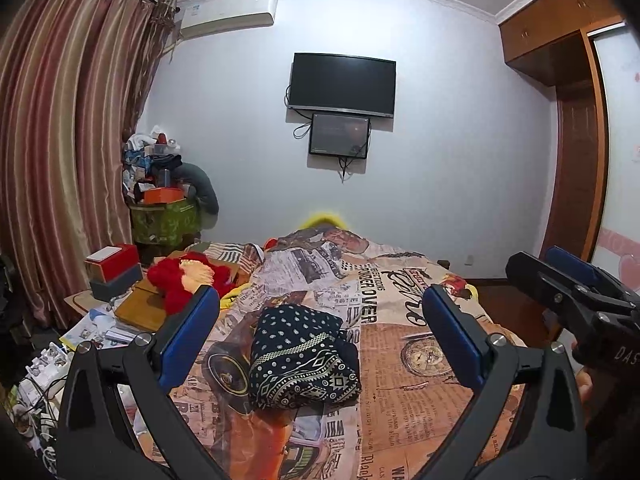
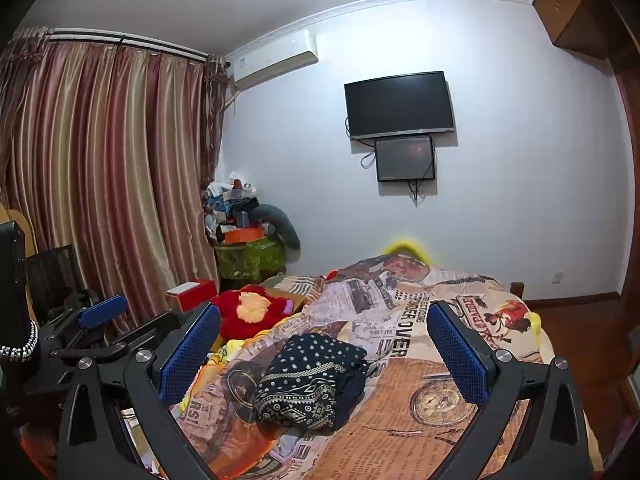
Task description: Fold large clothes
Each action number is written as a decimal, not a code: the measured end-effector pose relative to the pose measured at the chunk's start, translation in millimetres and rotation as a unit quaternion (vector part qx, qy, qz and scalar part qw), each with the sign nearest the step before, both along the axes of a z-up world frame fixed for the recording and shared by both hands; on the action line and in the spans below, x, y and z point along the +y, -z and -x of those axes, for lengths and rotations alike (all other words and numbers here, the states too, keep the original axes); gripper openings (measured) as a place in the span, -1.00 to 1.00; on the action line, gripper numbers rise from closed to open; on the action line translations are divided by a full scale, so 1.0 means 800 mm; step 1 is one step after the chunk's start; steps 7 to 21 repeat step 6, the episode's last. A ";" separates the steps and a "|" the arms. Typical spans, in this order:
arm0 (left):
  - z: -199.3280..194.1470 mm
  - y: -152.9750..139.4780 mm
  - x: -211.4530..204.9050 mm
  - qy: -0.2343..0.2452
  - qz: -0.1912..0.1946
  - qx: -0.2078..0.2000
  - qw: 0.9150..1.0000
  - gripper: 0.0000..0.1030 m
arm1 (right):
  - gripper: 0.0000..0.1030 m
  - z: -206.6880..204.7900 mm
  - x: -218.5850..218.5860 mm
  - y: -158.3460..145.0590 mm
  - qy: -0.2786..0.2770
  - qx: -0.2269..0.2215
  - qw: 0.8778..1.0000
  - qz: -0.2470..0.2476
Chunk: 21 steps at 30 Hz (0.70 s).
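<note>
Hovering with fingers spread wide and empty, the left gripper [image 1: 320, 336] and right gripper [image 2: 324, 344] could, I judge, snag the loose bedspread [image 1: 400, 320] under the folded dark patterned garment [image 1: 300, 356], undoing its bundle mid-bed.

Your bed [image 1: 400, 360] is covered by a newspaper-print sheet [image 2: 400, 420] in orange and cream. On it, towards the near left part, lies a folded dark dotted garment [image 1: 300, 360] with a patterned band. By the bed's left edge you have a red plush toy [image 1: 180, 280].
</note>
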<state>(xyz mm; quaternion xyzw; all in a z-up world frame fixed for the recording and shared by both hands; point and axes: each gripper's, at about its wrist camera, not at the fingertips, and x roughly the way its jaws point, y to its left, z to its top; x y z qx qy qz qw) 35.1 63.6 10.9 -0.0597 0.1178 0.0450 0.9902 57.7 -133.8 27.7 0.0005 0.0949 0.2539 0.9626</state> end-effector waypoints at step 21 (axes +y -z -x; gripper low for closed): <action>0.000 0.001 -0.004 0.001 -0.005 0.000 1.000 0.98 | 1.00 0.000 -0.001 0.001 0.001 0.001 1.000 0.000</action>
